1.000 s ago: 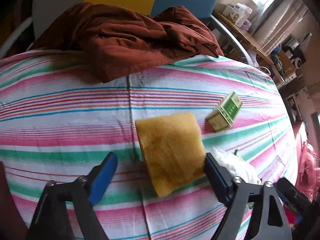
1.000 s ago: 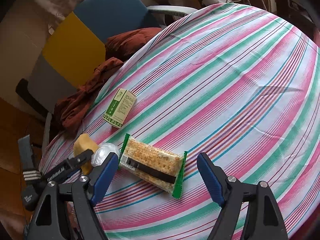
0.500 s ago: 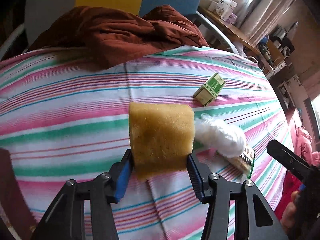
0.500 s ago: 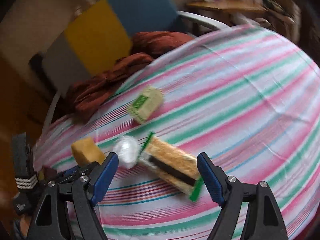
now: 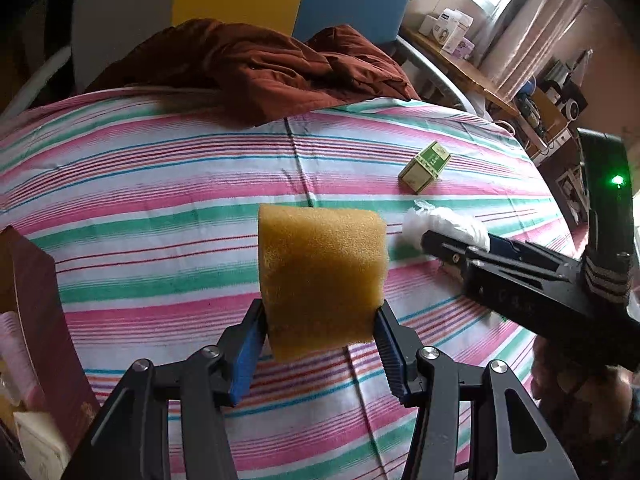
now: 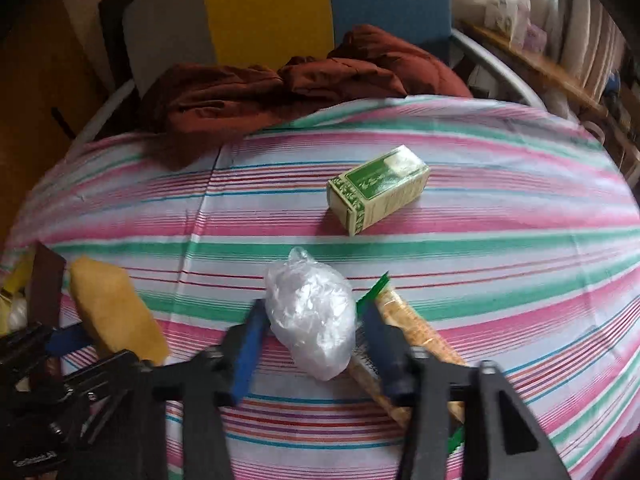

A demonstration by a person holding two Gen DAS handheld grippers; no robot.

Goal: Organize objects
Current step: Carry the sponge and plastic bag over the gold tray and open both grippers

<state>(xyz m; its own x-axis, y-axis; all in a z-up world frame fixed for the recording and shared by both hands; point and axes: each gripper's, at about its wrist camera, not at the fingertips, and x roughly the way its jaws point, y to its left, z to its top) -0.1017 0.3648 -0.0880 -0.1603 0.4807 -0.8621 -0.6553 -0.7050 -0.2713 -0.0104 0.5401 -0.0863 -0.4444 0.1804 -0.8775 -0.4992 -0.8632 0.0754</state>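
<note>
My left gripper (image 5: 318, 334) is shut on a yellow sponge (image 5: 322, 276) and holds it above the striped cloth; the sponge also shows in the right wrist view (image 6: 116, 316). My right gripper (image 6: 310, 340) has its jaws around a crumpled clear plastic bag (image 6: 312, 316), close on both sides; I cannot tell if they press it. The bag also shows in the left wrist view (image 5: 444, 224). A cracker packet (image 6: 416, 340) lies just right of the bag, partly under the right finger. A green box (image 6: 378, 194) lies farther back.
A brown jacket (image 5: 256, 68) is heaped at the table's far edge against a grey, yellow and blue chair (image 6: 264, 12). A dark red box (image 5: 44, 316) stands at the left edge. The striped cloth (image 5: 160, 200) covers the whole table.
My left gripper closed on the sponge and lifted it. My right gripper swung left from the cracker packet and narrowed around the plastic bag.
</note>
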